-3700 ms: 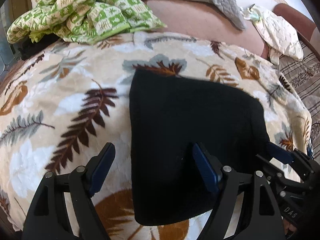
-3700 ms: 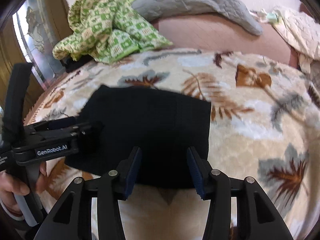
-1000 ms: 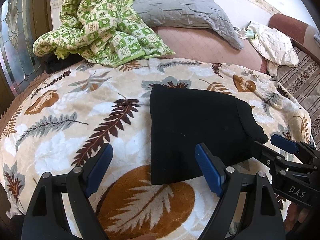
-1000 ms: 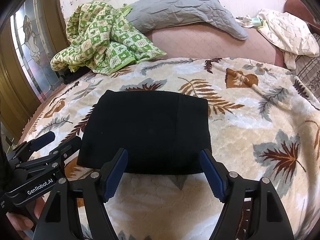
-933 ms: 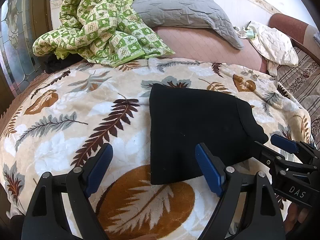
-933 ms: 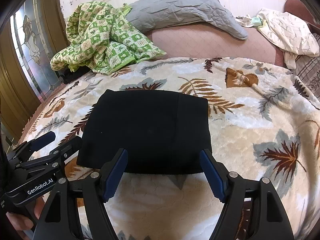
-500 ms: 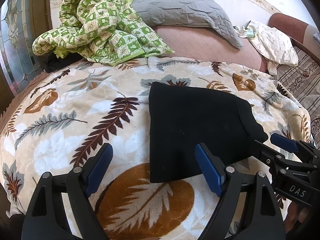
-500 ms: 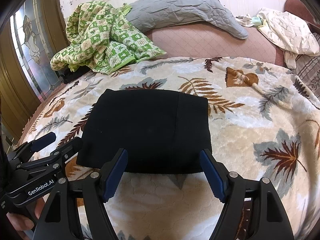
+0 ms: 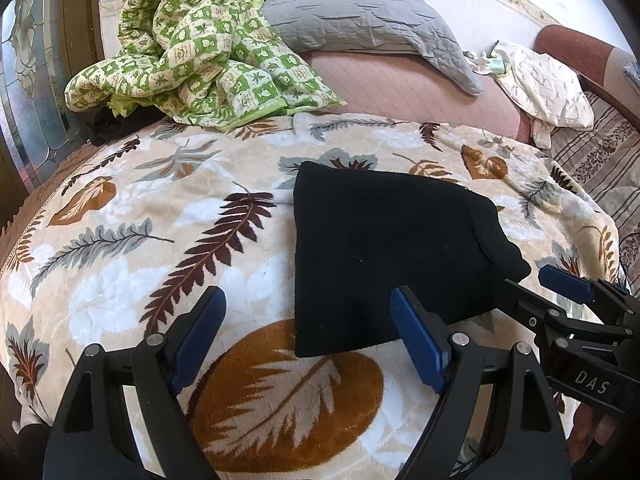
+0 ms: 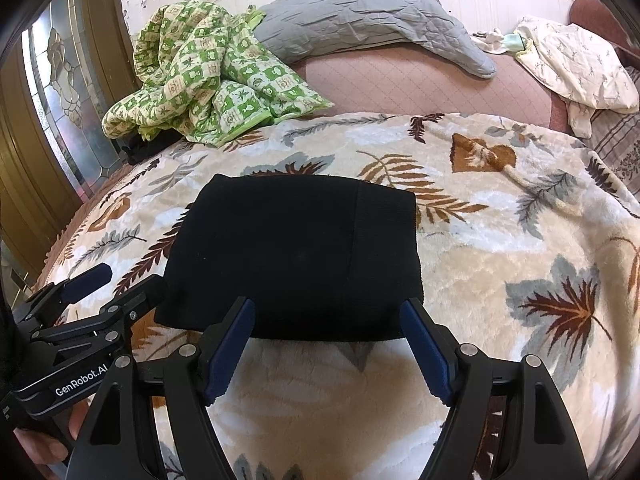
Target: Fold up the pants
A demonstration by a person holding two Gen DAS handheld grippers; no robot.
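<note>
The black pants point(image 9: 384, 256) lie folded into a compact rectangle on the leaf-patterned blanket point(image 9: 160, 240); they also show in the right wrist view point(image 10: 296, 256). My left gripper point(image 9: 308, 332) is open and empty, hovering just before the near left edge of the pants. My right gripper point(image 10: 328, 340) is open and empty, held above the blanket just short of the near edge of the pants. Each gripper shows in the other's view: the right one point(image 9: 576, 304) and the left one point(image 10: 108, 292).
A crumpled green checked quilt point(image 9: 192, 52) and a grey pillow point(image 9: 360, 20) lie at the back of the bed. A cream cloth point(image 9: 544, 84) lies at the far right. A glass door point(image 10: 60, 100) stands to the left.
Over the last seconds both grippers pulled back from the pants and the right one opened wider. In the last second almost nothing moved.
</note>
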